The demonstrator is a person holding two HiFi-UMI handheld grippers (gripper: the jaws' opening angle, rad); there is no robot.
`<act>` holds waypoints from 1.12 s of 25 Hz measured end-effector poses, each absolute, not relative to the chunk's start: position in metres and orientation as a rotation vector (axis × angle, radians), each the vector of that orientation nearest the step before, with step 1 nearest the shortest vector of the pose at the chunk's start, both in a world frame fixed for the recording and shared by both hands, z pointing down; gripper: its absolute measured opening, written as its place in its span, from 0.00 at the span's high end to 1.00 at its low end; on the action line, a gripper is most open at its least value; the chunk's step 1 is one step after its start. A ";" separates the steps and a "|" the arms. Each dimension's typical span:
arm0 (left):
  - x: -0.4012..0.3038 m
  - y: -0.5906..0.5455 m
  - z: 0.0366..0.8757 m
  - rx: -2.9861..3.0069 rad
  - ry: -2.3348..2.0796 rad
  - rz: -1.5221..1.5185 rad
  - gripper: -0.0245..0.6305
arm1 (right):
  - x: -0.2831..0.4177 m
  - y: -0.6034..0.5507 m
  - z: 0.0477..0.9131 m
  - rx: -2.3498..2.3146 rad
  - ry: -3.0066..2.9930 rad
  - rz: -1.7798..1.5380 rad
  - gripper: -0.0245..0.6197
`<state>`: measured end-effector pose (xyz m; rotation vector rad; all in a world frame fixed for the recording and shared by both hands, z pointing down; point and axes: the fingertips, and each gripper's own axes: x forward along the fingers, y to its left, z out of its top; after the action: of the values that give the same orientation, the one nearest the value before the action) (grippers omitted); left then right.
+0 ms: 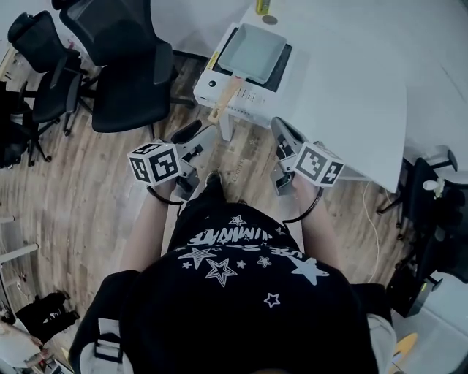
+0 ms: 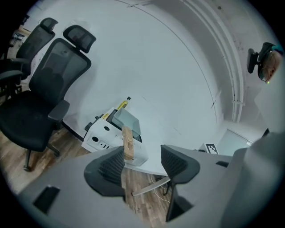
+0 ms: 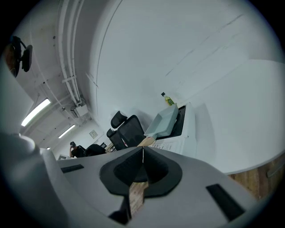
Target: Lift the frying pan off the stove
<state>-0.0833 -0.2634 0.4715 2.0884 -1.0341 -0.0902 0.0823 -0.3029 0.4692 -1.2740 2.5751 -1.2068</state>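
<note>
A square grey frying pan (image 1: pixel 253 51) with a wooden handle (image 1: pixel 224 99) sits on a white portable stove (image 1: pixel 287 82) at the near corner of the white table (image 1: pixel 351 80). The handle juts toward me over the stove's front. My left gripper (image 1: pixel 196 136) hangs open in the air short of the handle, nothing between its fingers. In the left gripper view the handle (image 2: pixel 128 143) shows beyond the spread jaws (image 2: pixel 142 162), with the pan (image 2: pixel 127 121) behind. My right gripper (image 1: pixel 282 130) is shut and empty, to the right of the handle; its view shows the closed jaws (image 3: pixel 142 163) below the pan (image 3: pixel 164 120).
Black office chairs (image 1: pixel 124 66) stand left of the table on the wooden floor. A small yellow-green bottle (image 1: pixel 262 6) stands behind the stove. A cable (image 2: pixel 153 180) lies on the floor under the table. More chairs (image 3: pixel 129 130) and a distant person show in the right gripper view.
</note>
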 end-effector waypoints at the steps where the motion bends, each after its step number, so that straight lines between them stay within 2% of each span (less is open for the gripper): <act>1: -0.083 -0.268 0.474 2.072 -1.006 -0.090 0.58 | 0.080 -0.306 0.470 -1.280 2.572 -1.211 0.95; 6: -0.080 -0.287 0.493 1.949 -0.824 -0.106 0.53 | 0.064 -0.319 0.482 -1.289 2.551 -1.281 0.95; 22: -0.057 -0.324 0.518 1.838 -0.467 -0.045 0.53 | 0.017 -0.356 0.506 -1.058 2.462 -1.588 0.94; 23: -0.056 -0.326 0.518 1.837 -0.455 -0.040 0.53 | 0.015 -0.358 0.507 -1.046 2.442 -1.611 0.92; 25: -0.053 -0.328 0.518 1.832 -0.432 -0.039 0.53 | 0.011 -0.363 0.509 -1.005 2.387 -1.670 0.77; 28: -0.052 -0.330 0.518 1.827 -0.406 -0.032 0.55 | 0.001 -0.370 0.511 -0.894 2.310 -1.739 0.67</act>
<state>-0.0520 -0.3300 0.5182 1.8270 -0.4057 -0.0324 0.0013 -0.3703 0.5107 -0.8935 2.3098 -1.7395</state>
